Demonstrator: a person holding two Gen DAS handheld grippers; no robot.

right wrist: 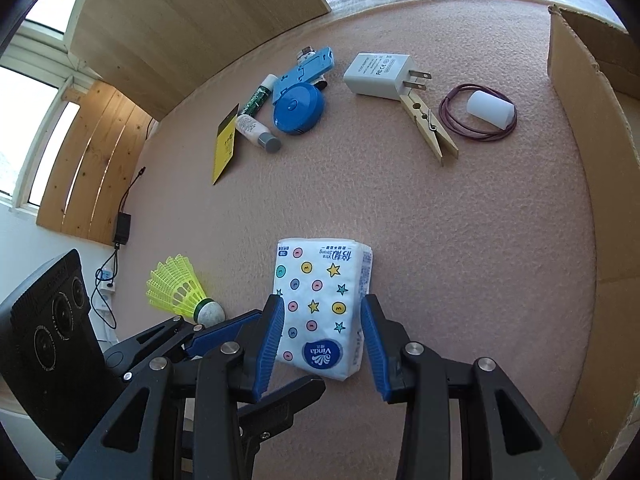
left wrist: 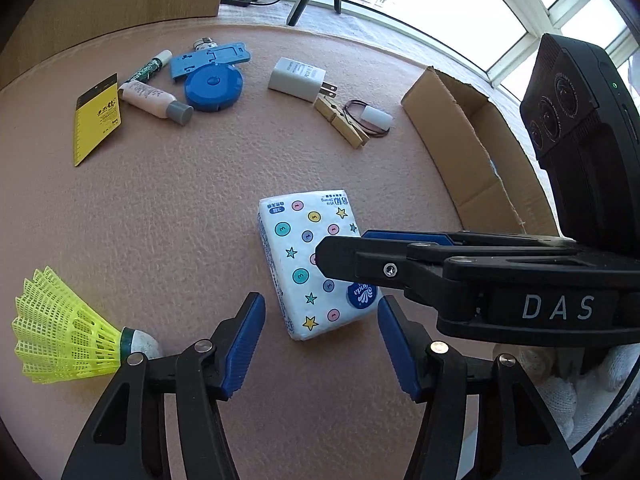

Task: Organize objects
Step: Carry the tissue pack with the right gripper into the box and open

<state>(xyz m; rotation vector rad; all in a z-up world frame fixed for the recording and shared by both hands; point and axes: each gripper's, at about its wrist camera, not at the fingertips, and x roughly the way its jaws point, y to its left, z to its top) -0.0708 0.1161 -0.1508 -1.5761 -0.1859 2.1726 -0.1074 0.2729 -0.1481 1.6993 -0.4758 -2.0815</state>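
A white tissue pack (left wrist: 308, 256) with coloured dots and stars lies flat on the pink felt table; it also shows in the right wrist view (right wrist: 320, 304). My right gripper (right wrist: 322, 340) is open, its blue pads either side of the pack's near end, not closed on it. In the left wrist view the right gripper (left wrist: 348, 256) reaches in from the right over the pack. My left gripper (left wrist: 320, 336) is open and empty just in front of the pack. A yellow shuttlecock (left wrist: 68, 336) lies to the left, also seen in the right wrist view (right wrist: 180, 292).
An open cardboard box (left wrist: 472, 140) stands at the right, also in the right wrist view (right wrist: 592, 160). Farther back lie a white charger (right wrist: 380, 74), a wooden clothespin (right wrist: 430, 128), a rubber band with a white cap (right wrist: 490, 110), a blue tape measure (right wrist: 298, 108), a small bottle (right wrist: 258, 134) and a yellow card (right wrist: 225, 148).
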